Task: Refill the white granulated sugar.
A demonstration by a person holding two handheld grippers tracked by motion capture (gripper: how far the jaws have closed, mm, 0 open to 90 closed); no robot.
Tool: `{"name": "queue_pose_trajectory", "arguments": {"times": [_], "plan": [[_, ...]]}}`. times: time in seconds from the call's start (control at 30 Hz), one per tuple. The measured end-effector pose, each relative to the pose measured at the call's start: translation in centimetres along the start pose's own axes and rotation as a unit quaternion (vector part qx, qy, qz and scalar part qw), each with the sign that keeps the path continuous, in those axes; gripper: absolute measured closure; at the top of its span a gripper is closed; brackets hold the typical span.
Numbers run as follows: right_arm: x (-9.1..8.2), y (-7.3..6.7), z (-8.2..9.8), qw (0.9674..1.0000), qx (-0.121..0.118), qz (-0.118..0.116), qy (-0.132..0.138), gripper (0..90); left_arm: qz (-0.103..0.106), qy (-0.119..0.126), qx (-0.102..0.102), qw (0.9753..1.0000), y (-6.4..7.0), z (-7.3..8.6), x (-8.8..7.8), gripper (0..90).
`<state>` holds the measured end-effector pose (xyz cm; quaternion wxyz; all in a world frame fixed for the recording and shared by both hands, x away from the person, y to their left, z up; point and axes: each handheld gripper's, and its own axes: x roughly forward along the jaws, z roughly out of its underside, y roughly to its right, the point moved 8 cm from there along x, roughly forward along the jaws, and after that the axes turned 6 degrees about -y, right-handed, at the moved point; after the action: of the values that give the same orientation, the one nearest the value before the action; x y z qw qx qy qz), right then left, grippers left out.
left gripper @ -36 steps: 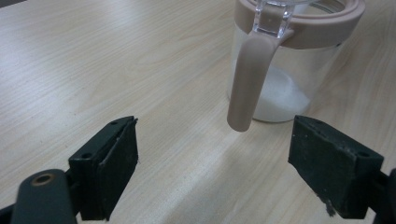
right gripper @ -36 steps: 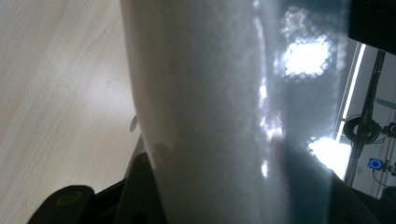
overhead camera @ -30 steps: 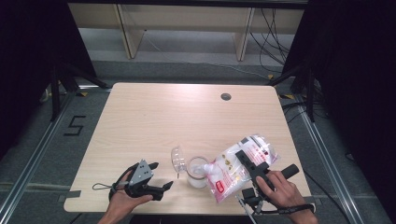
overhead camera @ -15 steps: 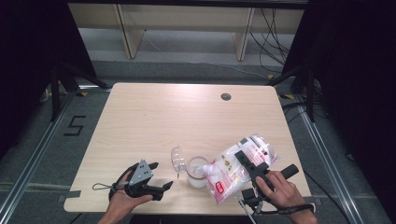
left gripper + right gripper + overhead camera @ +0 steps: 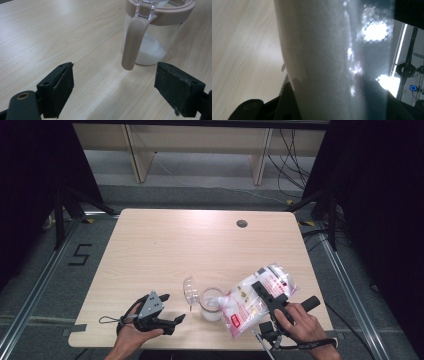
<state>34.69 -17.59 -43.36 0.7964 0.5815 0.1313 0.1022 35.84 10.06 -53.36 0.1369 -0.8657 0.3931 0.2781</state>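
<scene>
So this looks like a pour in progress: the right gripper is pinching a clear plastic bag of white granules (sugar or salt, can't tell which) and has it tipped so the mouth end points down into the glass jar that sits just ahead of and below it. In the right gripper view the bag sits right up against the lens, white and grainy, with the jaws clamped on it from the bottom edge.

Progress-wise, the jar's hinged lid is already flipped up and open, and the left gripper view shows a sloped pile of white stuff in the bottom of the jar, so some has gone in. The level is low, though, and the bag looks pretty full, so most of the filling is probably left, plus closing the lid afterward.

The left gripper isn't doing anything: jaws spread wide, nothing between them, parked on the table with the jar just in front of it and the lid's beige latch hanging down on its near side.

Surface is a light wood-grain table with a cable grommet at the far side from both grippers. Beyond that there's grey floor, a shelf unit's legs, loose cables and black curtains either side.
</scene>
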Motion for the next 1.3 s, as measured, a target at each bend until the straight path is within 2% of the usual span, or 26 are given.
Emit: {"name": "queue_pose_trajectory", "arguments": {"times": [0.13, 0.2, 0.23, 0.33, 0.43, 0.57, 0.67, 0.87, 0.93, 0.97, 1.07, 1.1, 1.17, 1.23, 1.3], "plan": [[0.00, -0.04, 0.06, 1.0000, -0.001, -0.001, -0.002, 64.7, 0.001, 0.000, 0.000, 1.0000, 0.02, 0.01, 0.01, 15.4], [0.00, -0.01, 0.05, 1.0000, -0.002, -0.001, -0.001, 64.8, 0.000, 0.000, -0.005, 1.0000, 0.06, 0.02, 0.01, 15.4], [-0.01, 0.01, 0.04, 1.0000, -0.001, 0.000, -0.001, 64.8, 0.002, 0.002, -0.015, 0.9999, 0.20, 0.01, 0.04, 15.4], [-0.03, 0.03, 0.04, 1.0000, -0.002, 0.000, 0.000, 64.8, 0.002, 0.003, -0.015, 0.9999, 0.19, 0.01, 0.04, 15.4], [-0.04, 0.09, 0.12, 1.0000, 0.001, -0.001, -0.001, 64.9, 0.000, 0.000, 0.000, 1.0000, 0.00, 0.00, 0.00, 15.4], [-0.05, 0.11, 0.16, 1.0000, 0.000, -0.002, -0.003, 65.0, 0.001, 0.001, -0.013, 0.9999, 0.14, 0.03, 0.03, 15.4], [-0.06, 0.12, 0.15, 1.0000, 0.000, -0.001, -0.003, 65.0, 0.003, 0.003, -0.015, 0.9999, 0.21, 0.00, 0.05, 15.4], [0.04, -0.03, 0.00, 1.0000, 0.001, -0.001, 0.000, 65.2, 0.002, 0.003, -0.015, 0.9999, 0.19, -0.01, 0.03, 15.4], [0.13, 0.06, -0.14, 0.9999, -0.009, -0.001, 0.006, 65.3, 0.002, 0.003, -0.015, 0.9999, 0.18, 0.00, 0.04, 15.4], [0.19, 0.10, -0.20, 0.9999, -0.004, 0.005, 0.011, 65.3, 0.003, 0.003, -0.015, 0.9999, 0.19, -0.01, 0.05, 15.4], [0.10, -0.03, -0.10, 1.0000, 0.004, 0.005, 0.005, 65.4, 0.003, 0.003, -0.015, 0.9999, 0.19, -0.02, 0.04, 15.4], [0.05, -0.09, -0.07, 1.0000, 0.001, -0.004, -0.001, 65.5, 0.002, 0.003, -0.015, 0.9999, 0.18, -0.02, 0.03, 15.4], [0.12, 0.08, -0.21, 0.9999, -0.008, -0.002, 0.006, 65.5, 0.002, 0.003, -0.015, 0.9999, 0.18, -0.02, 0.03, 15.4], [0.09, 0.03, -0.16, 1.0000, -0.004, -0.002, 0.004, 65.5, 0.003, 0.003, -0.016, 0.9999, 0.20, -0.02, 0.04, 15.4], [0.08, 0.00, -0.10, 1.0000, -0.001, -0.002, 0.002, 65.6, 0.001, 0.000, -0.003, 1.0000, 0.03, -0.01, 0.01, 15.4]]}}
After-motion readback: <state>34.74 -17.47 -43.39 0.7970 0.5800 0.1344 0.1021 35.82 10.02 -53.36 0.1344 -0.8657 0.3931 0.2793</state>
